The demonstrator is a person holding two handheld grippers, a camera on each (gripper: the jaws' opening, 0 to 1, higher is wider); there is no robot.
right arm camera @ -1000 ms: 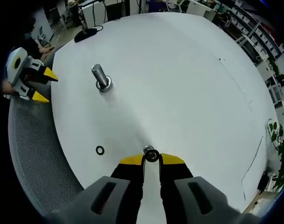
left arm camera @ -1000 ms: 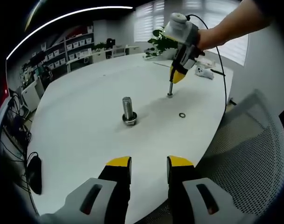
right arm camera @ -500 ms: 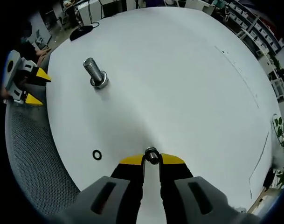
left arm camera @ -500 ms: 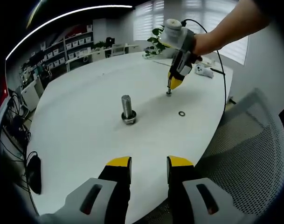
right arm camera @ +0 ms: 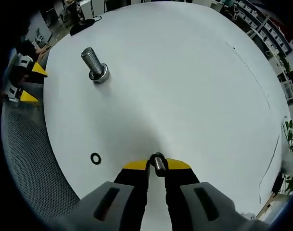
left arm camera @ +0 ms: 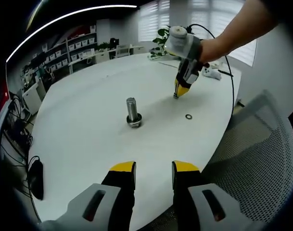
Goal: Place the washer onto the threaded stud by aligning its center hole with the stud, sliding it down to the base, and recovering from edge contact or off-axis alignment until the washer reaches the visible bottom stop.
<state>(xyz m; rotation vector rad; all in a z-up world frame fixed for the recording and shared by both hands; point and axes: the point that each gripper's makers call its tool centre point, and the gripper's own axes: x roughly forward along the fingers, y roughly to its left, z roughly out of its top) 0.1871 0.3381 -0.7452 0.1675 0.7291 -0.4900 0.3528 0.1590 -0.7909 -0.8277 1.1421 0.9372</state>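
Two grippers: my left [left arm camera: 154, 168] is hanging open, holding nothing
Right [right arm camera: 157, 165]: I am pinching a small bolt [right arm camera: 158, 163] over the table [right arm camera: 184, 86]
Washer [right arm camera: 95, 158]: lying flat near the table edge
Stud [right arm camera: 94, 64]: standing upright, well apart from the washer

The right gripper [right arm camera: 156, 165] has its yellow-tipped jaws closed on a small threaded stud [right arm camera: 158, 162], held above the white table [right arm camera: 184, 82]. A dark washer [right arm camera: 95, 158] lies flat on the table to the left of the jaws, near the table edge. Farther off stands a large bolt [right arm camera: 93, 63], upright on its head, with the left gripper [right arm camera: 27, 82] beyond the table edge near it.
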